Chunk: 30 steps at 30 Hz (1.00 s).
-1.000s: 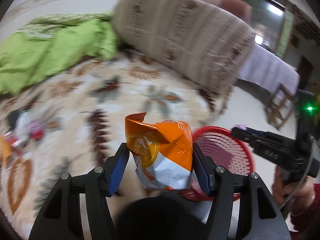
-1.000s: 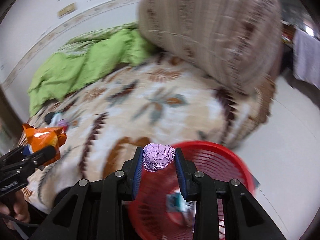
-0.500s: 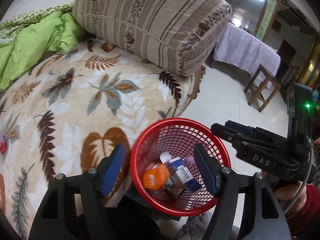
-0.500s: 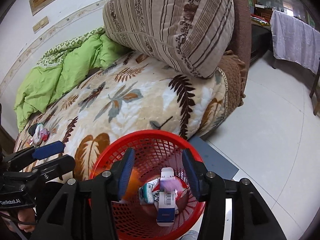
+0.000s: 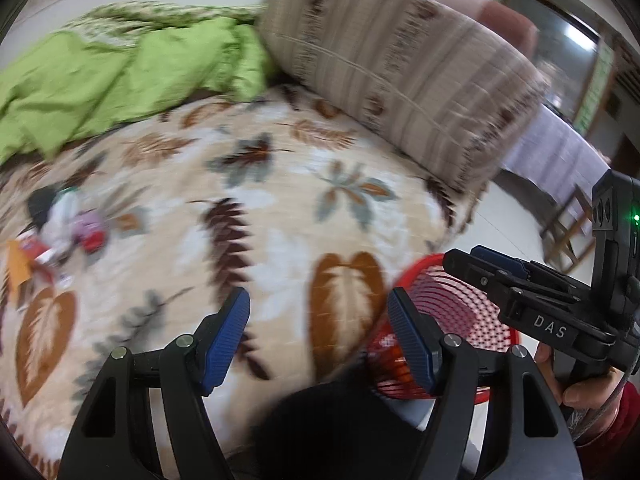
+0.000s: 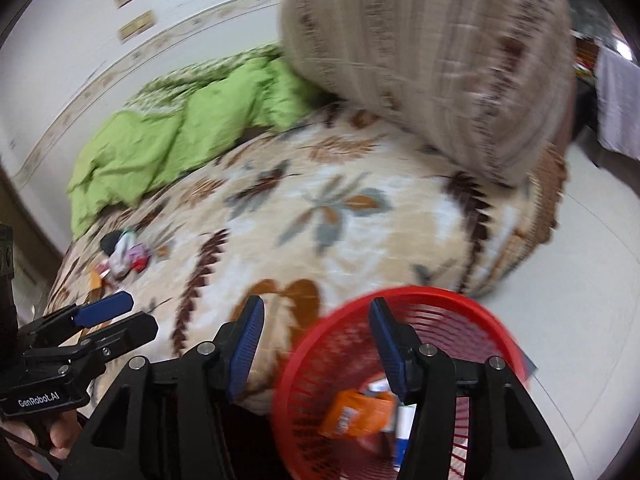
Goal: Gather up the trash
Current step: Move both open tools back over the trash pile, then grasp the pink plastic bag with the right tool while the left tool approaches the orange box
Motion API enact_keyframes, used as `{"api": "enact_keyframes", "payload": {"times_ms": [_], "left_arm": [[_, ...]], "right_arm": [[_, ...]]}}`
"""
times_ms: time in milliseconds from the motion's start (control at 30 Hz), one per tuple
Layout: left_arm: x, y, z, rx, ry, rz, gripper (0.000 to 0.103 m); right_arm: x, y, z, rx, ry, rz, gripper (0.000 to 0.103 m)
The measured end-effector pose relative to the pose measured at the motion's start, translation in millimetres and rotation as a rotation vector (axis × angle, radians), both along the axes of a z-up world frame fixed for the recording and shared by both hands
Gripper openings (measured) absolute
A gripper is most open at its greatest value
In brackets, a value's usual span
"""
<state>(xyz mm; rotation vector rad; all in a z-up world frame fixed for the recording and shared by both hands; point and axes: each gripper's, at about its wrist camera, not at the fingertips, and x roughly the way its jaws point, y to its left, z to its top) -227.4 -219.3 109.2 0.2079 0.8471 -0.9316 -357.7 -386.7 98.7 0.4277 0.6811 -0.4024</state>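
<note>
While upright, red basket [image 6: 400, 296] mouth-up

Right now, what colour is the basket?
Red basket, clearest in the right wrist view.

Home bedroom. Bed [image 6: 360, 216] with leaf-print blanket, green quilt [image 6: 180, 128], big striped pillow [image 6: 440, 60]. Tiled floor [image 6: 580, 280] beside it.

Wrappers [image 6: 356, 412] in basket [image 6: 404, 292] beside bed [image 6: 320, 216]
</note>
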Motion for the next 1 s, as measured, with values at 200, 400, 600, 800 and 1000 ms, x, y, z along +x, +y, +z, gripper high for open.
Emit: {"api": "enact_keyframes", "payload": {"times_ms": [200,400,600,800,1000], "left_arm": [[34,60,-3,0.000,0.005,0.145,0.070],[68,122,-9,-0.017,0.022,0.302,0.070],[112,180,-22,0.000,0.001,0.508,0.070],[147,224,-41,0.004,-0.007,0.679,0.070],[167,246,-57,-0.001,0.010,0.736,0.070]], "right_arm": [[57,39,1,-0.012,0.015,0.132,0.058],[116,86,-2,-0.026,0.026,0.268,0.058],[173,120,-11,-0.008,0.048,0.372,0.059],[245,149,-20,-0.006,0.083,0.427,0.061],[319,163,-46,-0.024,0.138,0.435,0.062]]}}
